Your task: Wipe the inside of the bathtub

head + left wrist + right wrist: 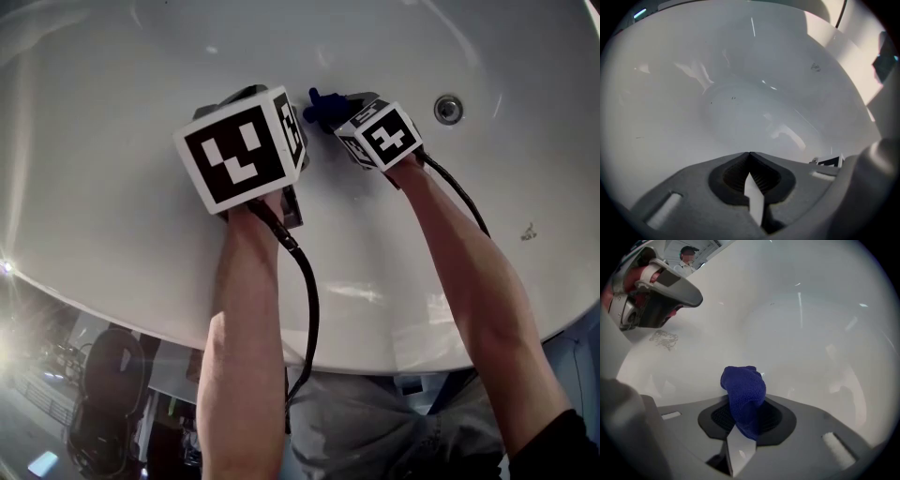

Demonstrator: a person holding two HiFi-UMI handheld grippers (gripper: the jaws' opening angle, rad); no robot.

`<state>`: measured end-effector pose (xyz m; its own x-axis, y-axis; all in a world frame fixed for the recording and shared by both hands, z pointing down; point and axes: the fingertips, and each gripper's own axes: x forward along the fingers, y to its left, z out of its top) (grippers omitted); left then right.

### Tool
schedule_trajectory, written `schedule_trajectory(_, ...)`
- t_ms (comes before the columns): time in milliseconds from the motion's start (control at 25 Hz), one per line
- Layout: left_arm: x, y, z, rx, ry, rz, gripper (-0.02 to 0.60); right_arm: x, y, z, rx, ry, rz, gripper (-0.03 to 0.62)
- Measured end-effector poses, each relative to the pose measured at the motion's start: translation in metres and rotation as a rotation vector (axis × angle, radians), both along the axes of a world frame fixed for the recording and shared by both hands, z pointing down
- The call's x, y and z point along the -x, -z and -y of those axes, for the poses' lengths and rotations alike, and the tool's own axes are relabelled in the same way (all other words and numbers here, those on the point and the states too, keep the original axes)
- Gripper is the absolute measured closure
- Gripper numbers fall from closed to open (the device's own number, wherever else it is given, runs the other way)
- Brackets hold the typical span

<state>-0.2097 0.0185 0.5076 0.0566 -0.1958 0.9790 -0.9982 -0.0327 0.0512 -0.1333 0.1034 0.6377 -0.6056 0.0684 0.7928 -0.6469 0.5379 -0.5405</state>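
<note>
Tub (112,187): white, glossy, and it fills the head view. The drain (448,109) is seen at 1 o'clock. No suds, streaks or wet/dry edge can be made out, so the wiped area cannot be told from the unwiped.

Cloth (744,394): blue and bunched into a wad. It is clamped between the jaws of the right gripper (746,416), which are closed on it, and it sticks out past the tips. In the head view it is seen at 12 o'clock, over the tub's inner surface, with the drain at its 3 o'clock. Contact with the surface cannot be confirmed (a small gap is suggested in the right gripper view, not certain).

Left gripper (749,161): the jaws are together with nothing held. It is pointed into the basin, beside the right gripper at its 9 o'clock. No wiping role is apparent for it.

Progress, as a judgement:
- The task is taken to be early or mid-way, since the cloth is gripped and already inside the tub.
- A dark speck (528,232) is seen at 3 o'clock on the near wall, well apart from the cloth, and is likely unwiped.
- Fainter specks are seen on the floor in the left gripper view.
- The floor, the walls and the drain surround are assumed to be left.
</note>
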Motion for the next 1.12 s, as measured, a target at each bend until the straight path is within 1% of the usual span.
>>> schedule_trajectory(200, 0.002, 0.003, 0.002, -0.018, -0.008, 0.017, 0.580, 0.008, -0.010, -0.015, 0.043, -0.002, 0.024, 0.496)
schedule_trajectory(400, -0.002, 0.005, 0.008, -0.018, -0.013, 0.006, 0.580, 0.019, -0.002, -0.019, 0.151, -0.070, 0.098, 0.503)
schedule_trajectory(600, -0.012, 0.004, 0.001, 0.000, -0.046, 0.010, 0.580, 0.021, 0.019, -0.032, 0.206, -0.037, 0.175, 0.507)
schedule_trajectory(760, -0.013, 0.003, -0.009, 0.017, -0.065, 0.016, 0.580, 0.023, 0.031, -0.040, 0.217, -0.014, 0.195, 0.507)
schedule_trajectory(920, -0.016, 0.007, -0.009, 0.018, -0.098, 0.034, 0.580, 0.025, 0.046, -0.039, 0.199, 0.012, 0.207, 0.507)
schedule_trajectory(1080, -0.010, 0.016, -0.012, 0.026, -0.105, 0.050, 0.580, 0.028, 0.063, -0.041, 0.204, 0.012, 0.228, 0.507)
schedule_trajectory(1120, -0.007, 0.020, -0.015, 0.034, -0.107, 0.067, 0.580, 0.029, 0.068, -0.042, 0.206, 0.012, 0.232, 0.507)
